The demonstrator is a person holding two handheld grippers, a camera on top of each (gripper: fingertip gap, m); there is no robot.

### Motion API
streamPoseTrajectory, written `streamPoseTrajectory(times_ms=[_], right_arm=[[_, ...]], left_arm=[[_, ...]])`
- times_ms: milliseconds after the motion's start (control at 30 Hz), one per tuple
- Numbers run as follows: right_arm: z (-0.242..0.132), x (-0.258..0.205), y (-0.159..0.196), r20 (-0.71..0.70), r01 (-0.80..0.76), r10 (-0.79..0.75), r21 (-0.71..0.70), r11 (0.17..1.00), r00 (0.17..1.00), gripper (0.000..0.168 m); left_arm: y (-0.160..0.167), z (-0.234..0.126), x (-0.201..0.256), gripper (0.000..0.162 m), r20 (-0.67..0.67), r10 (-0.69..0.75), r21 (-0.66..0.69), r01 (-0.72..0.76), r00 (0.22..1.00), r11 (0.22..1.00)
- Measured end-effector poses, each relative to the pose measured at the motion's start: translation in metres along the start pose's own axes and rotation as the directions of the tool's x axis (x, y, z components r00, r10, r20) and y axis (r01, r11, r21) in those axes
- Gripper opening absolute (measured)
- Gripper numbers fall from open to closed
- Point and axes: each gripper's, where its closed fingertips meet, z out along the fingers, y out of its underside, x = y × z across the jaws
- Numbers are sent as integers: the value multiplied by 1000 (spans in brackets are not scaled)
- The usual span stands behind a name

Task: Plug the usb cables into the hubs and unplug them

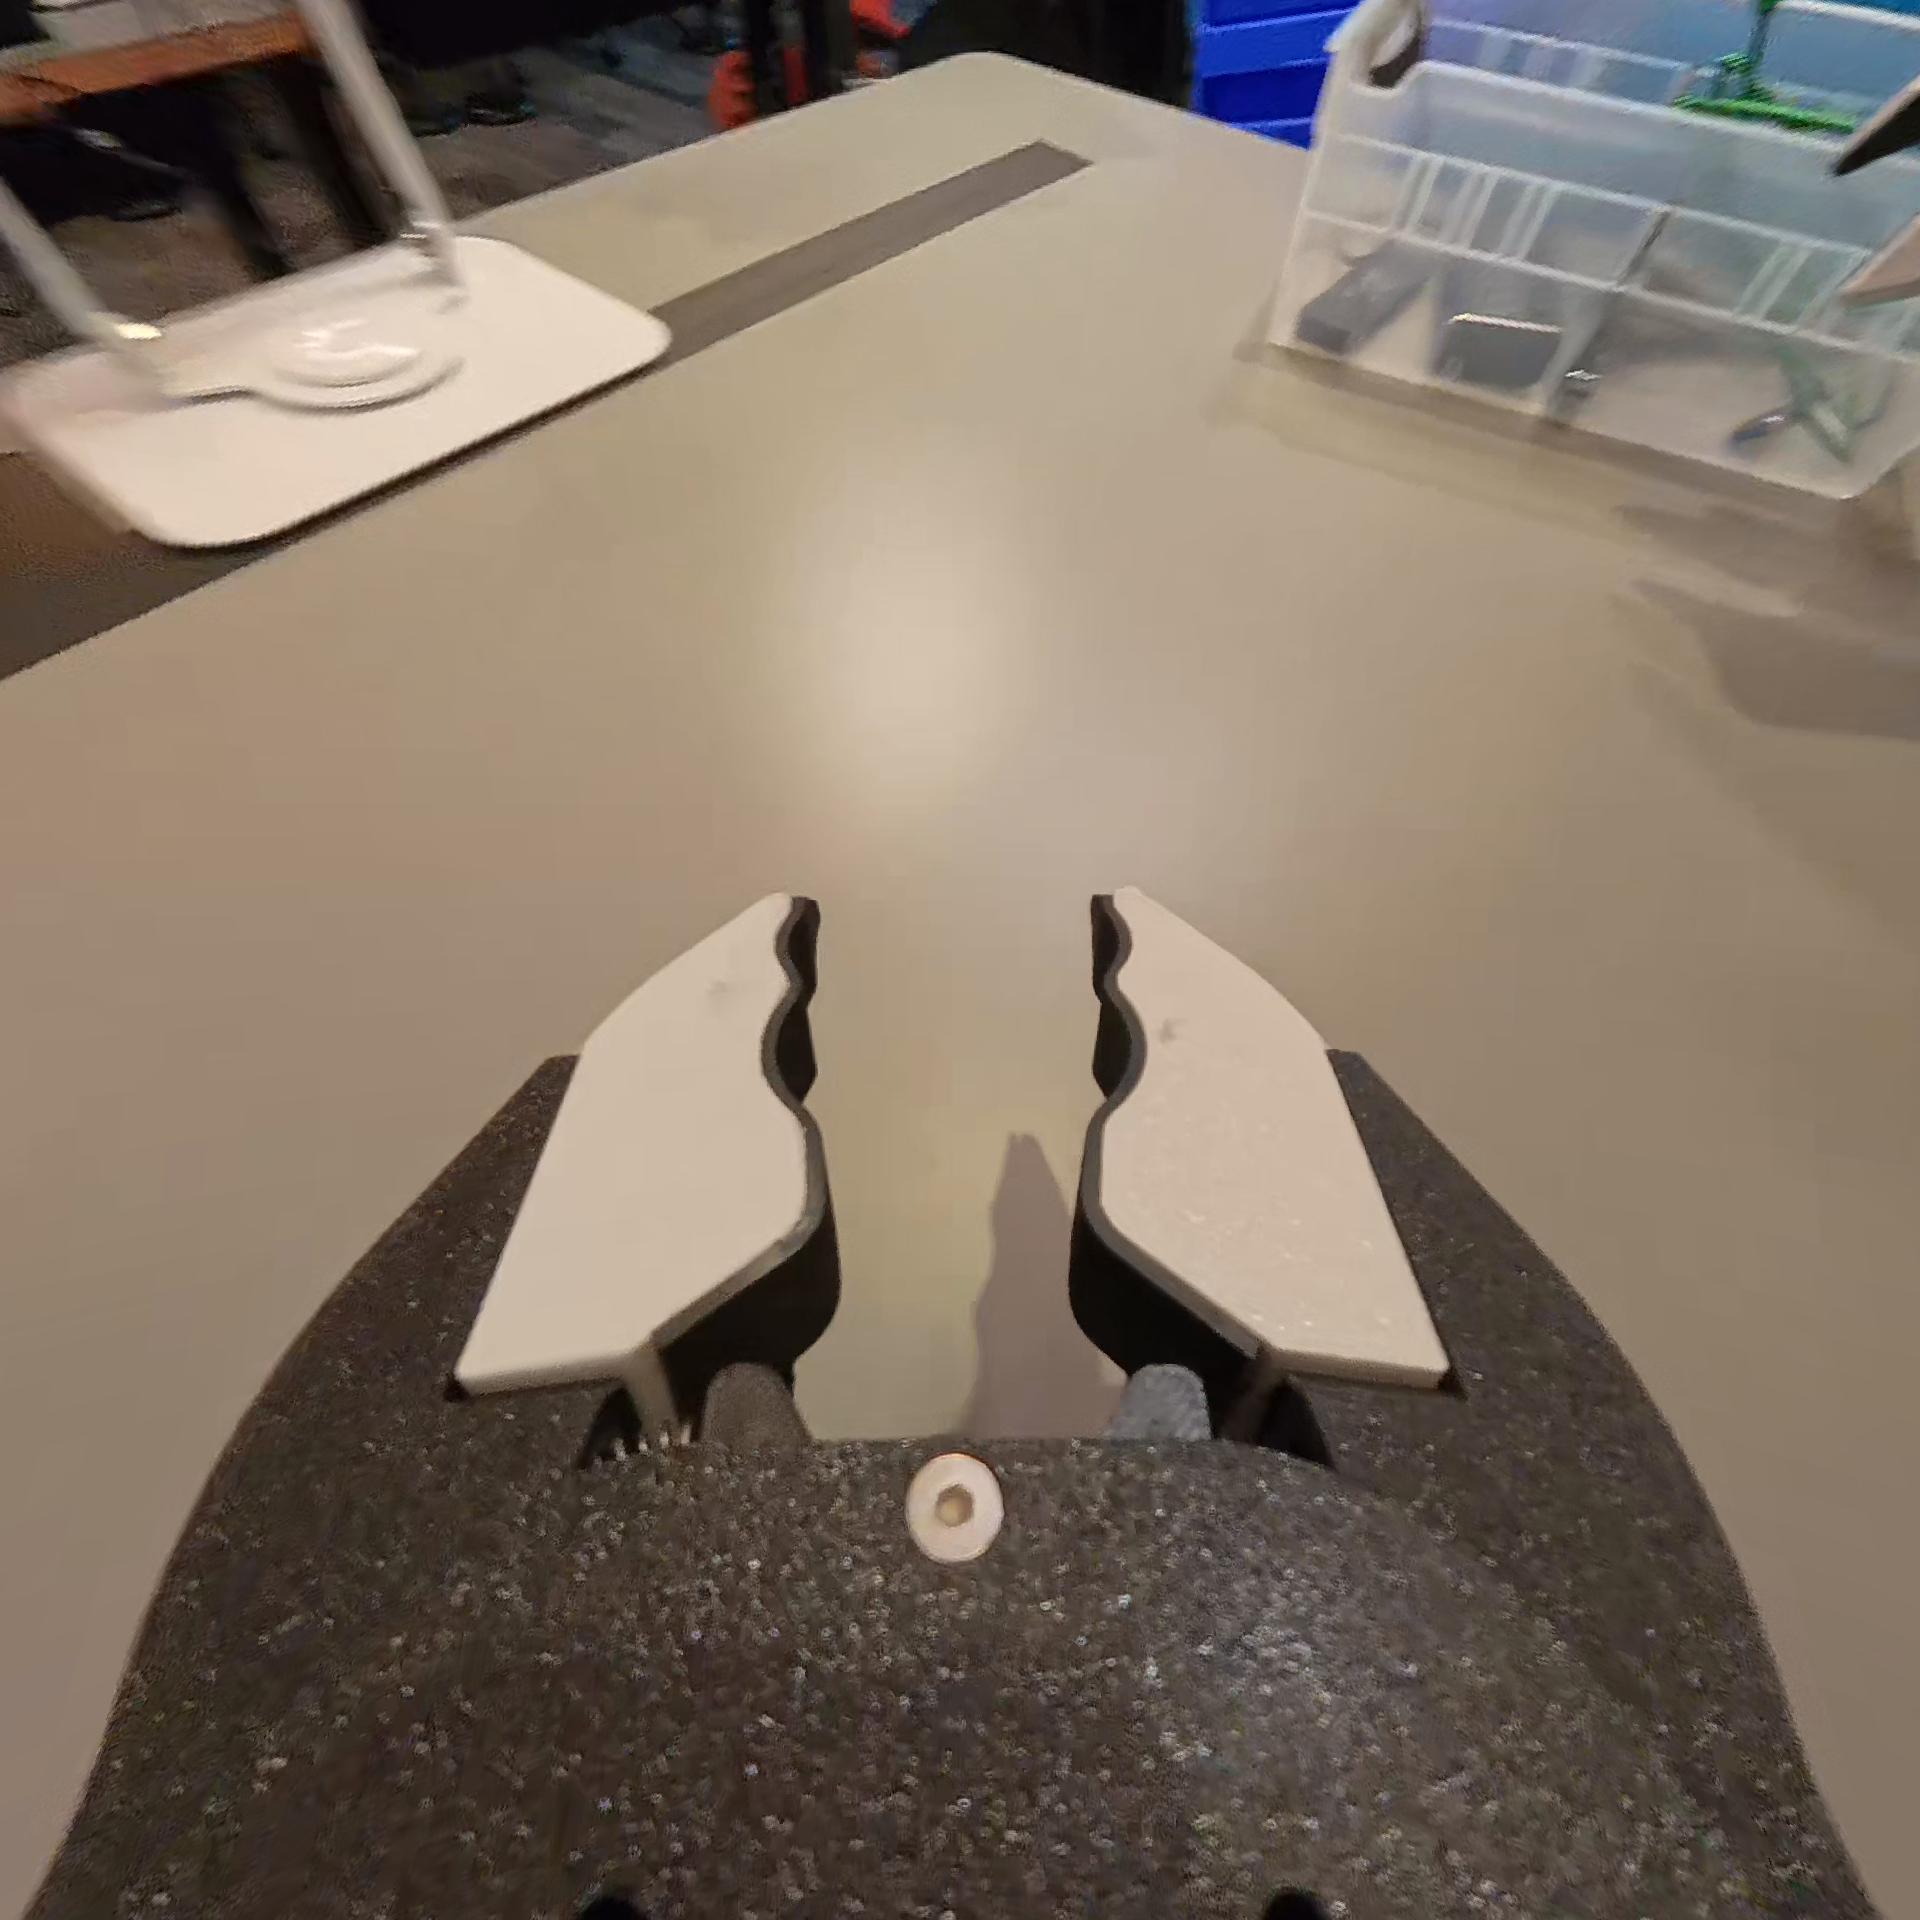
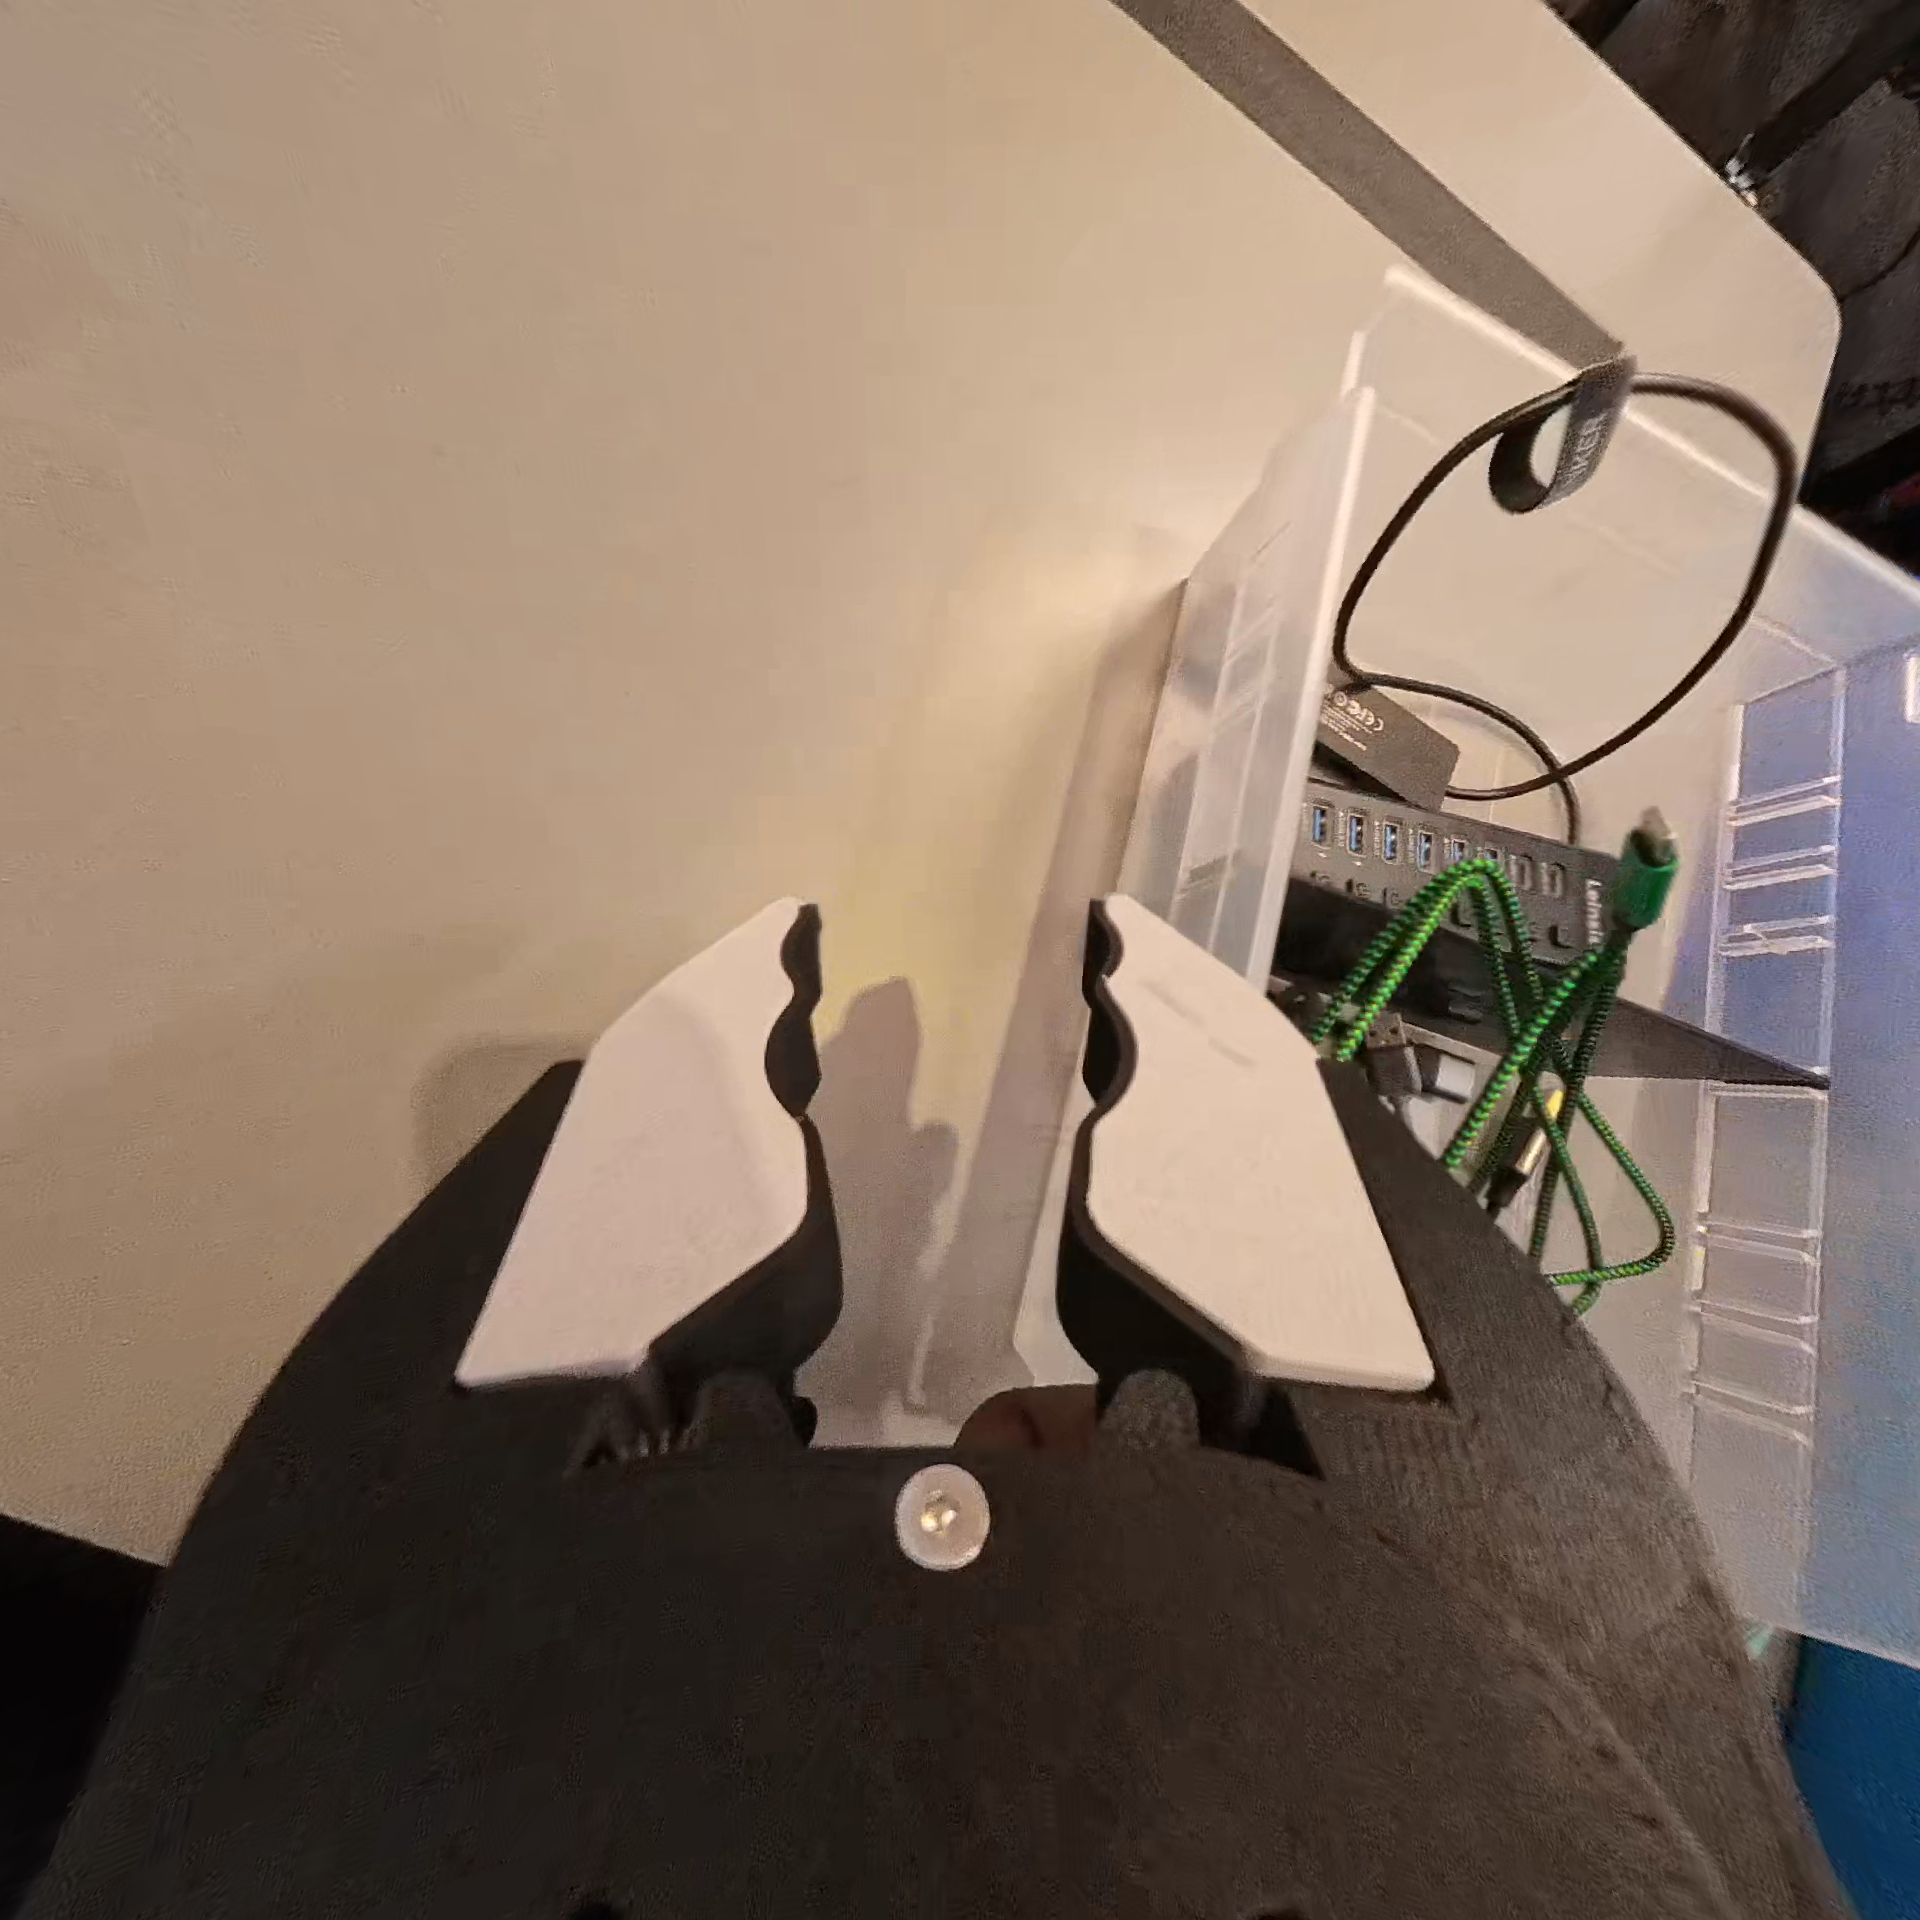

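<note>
With the jaws of both our left gripper (image 1: 956,914) and right gripper (image 2: 951,920) spread and empty over the worktop (image 1: 935,623), we should reach into the clear bin (image 2: 1247,644), where the green cables (image 2: 1558,997) lie across the black hub (image 2: 1455,842), and pinch one plug squarely.

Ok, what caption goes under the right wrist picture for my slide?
Open right gripper beside a clear plastic bin holding a black hub and green cables.
</note>
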Motion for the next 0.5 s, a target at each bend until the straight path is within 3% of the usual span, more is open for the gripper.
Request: streamPoseTrajectory(times_ms=[133, 300, 367, 500], right_arm=[[-5, 4, 10, -15, 7, -7, -1, 1000, 1000, 48], [-6, 22, 20, -45, -12, 12, -3, 1000, 999, 48], [-5, 26, 19, -42, -18, 18, 11, 1000, 999, 44], [-10, 38, 18, -70, -1, 1, 8, 1000, 998, 42]], left_arm=[[14, -86, -48, 60, 291, 10, -73, 11, 957, 997], [44, -220, -114, 78, 685, -9, -176, 177, 729, 968], [60, -251, -124, 78, 739, -5, -208, 236, 674, 949], [86, -268, -123, 80, 727, -9, -275, 303, 687, 913]])
